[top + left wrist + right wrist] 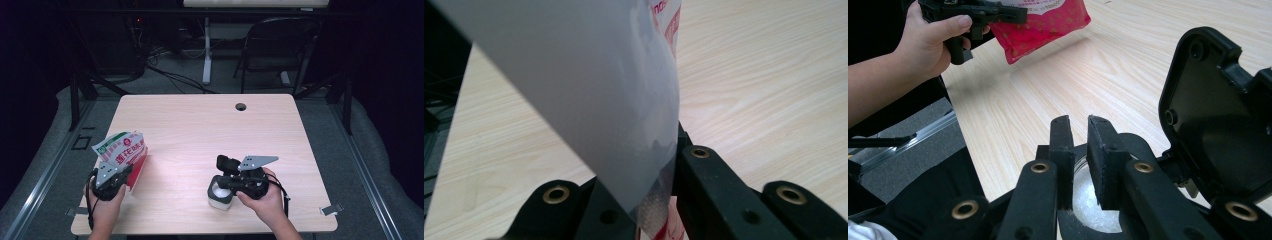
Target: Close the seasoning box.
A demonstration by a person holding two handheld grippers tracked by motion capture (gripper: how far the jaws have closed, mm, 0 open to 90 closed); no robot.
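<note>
left tool [122, 172]: we are clamping the red-white bag [122, 150] near the tabletop [200, 125] left edge | right tool [227, 182]: jaws nearly closed, gripping nothing, over the open-lidded container [220, 196] near the front edge

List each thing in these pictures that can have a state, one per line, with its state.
left gripper: shut on the bag.
bag: red and white, held by its lower edge, lifted off the table.
container: upright on the table, lid flipped open, something white inside.
right gripper: above the container's mouth, jaws slightly apart, nothing between them.
chair: folding, unoccupied, beyond the table.
</note>
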